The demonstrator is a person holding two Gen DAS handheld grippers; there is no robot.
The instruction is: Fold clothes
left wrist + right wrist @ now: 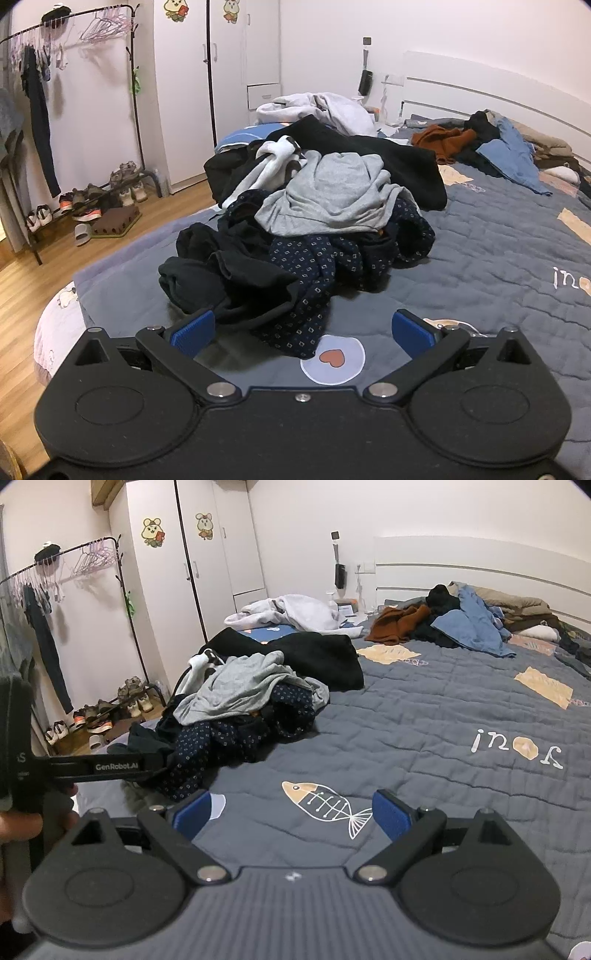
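Observation:
A jumbled pile of clothes lies on the grey-blue quilted bed (498,236). A light grey top (332,192) is on top of the pile. Under it lie a navy patterned garment (314,266) and a black garment (229,280). My left gripper (303,330) is open just before the pile's near edge; the navy hem reaches between its blue pads (194,330), and nothing is pinched. My right gripper (291,814) is open over bare quilt by a fish print (325,801), to the right of the same pile (236,701).
A large black garment (317,657) and a whitish one (291,611) lie behind the pile. Brown and blue clothes (461,624) are heaped near the headboard. A clothes rack (74,44) with shoes under it and a white wardrobe (207,74) stand on the wooden floor at left. The left tool's side bar (110,766) and a hand (18,823) show at the right view's left edge.

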